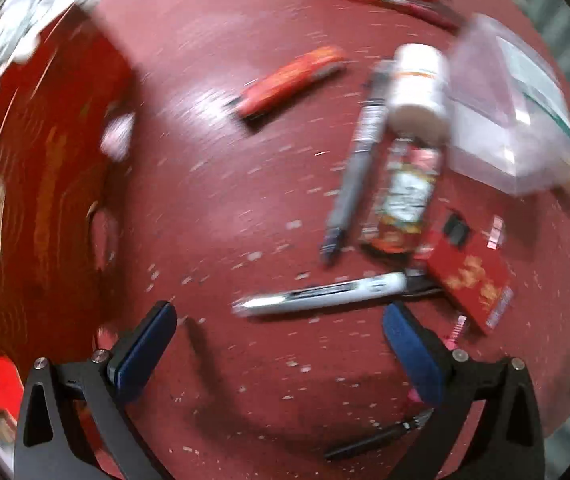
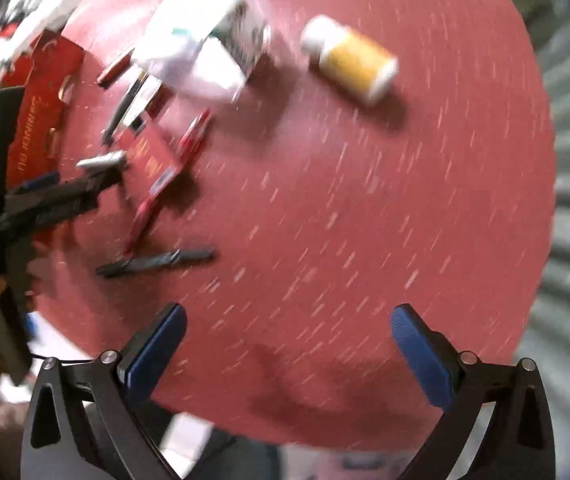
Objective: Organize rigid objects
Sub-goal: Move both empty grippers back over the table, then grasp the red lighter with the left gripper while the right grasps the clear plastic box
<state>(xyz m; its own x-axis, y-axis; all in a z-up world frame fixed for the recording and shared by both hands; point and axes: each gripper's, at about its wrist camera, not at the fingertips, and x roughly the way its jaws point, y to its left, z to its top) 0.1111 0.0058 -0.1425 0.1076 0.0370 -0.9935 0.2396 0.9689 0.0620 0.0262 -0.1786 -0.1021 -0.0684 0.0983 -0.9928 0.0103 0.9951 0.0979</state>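
both our claws, left claw (image 1: 279, 344) and right claw (image 2: 289, 344), gape wide and empty; pens and bottles beside the clear box (image 1: 513, 120) lie scattered, sorting barely begun.

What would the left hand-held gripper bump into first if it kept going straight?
Probably the silver marker, lying crosswise just ahead of the open left hand-held gripper. Blur makes depth uncertain.
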